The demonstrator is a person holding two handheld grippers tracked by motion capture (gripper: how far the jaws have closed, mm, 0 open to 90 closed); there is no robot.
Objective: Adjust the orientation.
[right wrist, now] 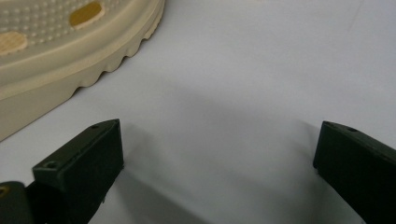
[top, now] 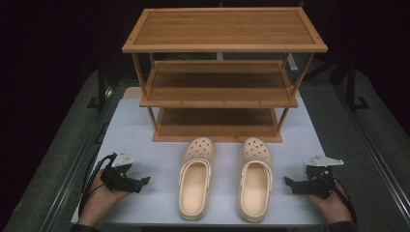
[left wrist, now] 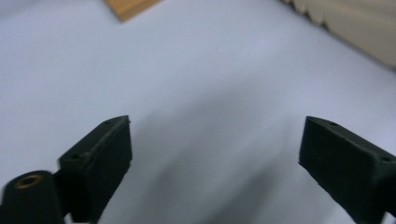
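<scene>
High view: your left gripper (top: 144, 181) and right gripper (top: 288, 184) rest with jaws wide apart and empty, flanking the left shoe (top: 195, 178) and right shoe (top: 255, 178), each just inboard of its fingertips. Looks like pre-grasp; next, close in on a shoe, rack (top: 218, 137) beyond.

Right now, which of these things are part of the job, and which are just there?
Part of the job:
- left clog
- right clog
- left gripper, open
- right gripper, open

Just there:
- wooden shelf rack, all shelves bare
- white table
</scene>
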